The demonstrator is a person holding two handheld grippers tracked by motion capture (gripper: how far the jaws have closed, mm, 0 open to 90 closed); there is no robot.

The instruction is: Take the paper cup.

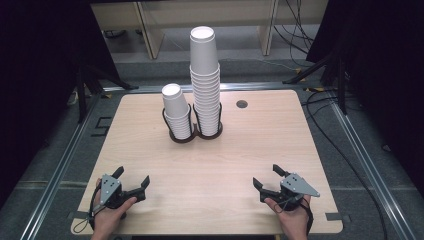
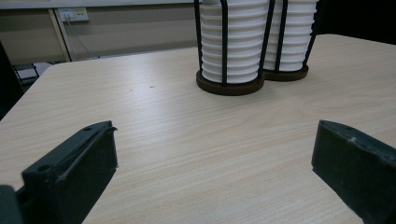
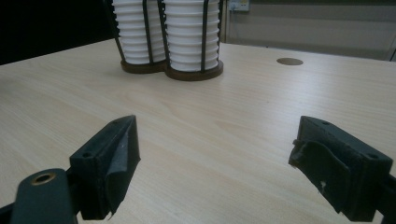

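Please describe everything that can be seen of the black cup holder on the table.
The cup holder has two round dark bases joined side by side, with thin black upright wires rising from each. It stands upright at the table's far middle. The short stack of upside-down white paper cups fills its left ring, the tall stack its right.

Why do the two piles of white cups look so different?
The tall cup stack rises far above its wire holder and stands nearly straight. The short cup stack beside it, on the left in the high view, reaches roughly half as high and leans a little. Both are white cups, upside down, in the same dark double holder on the table.
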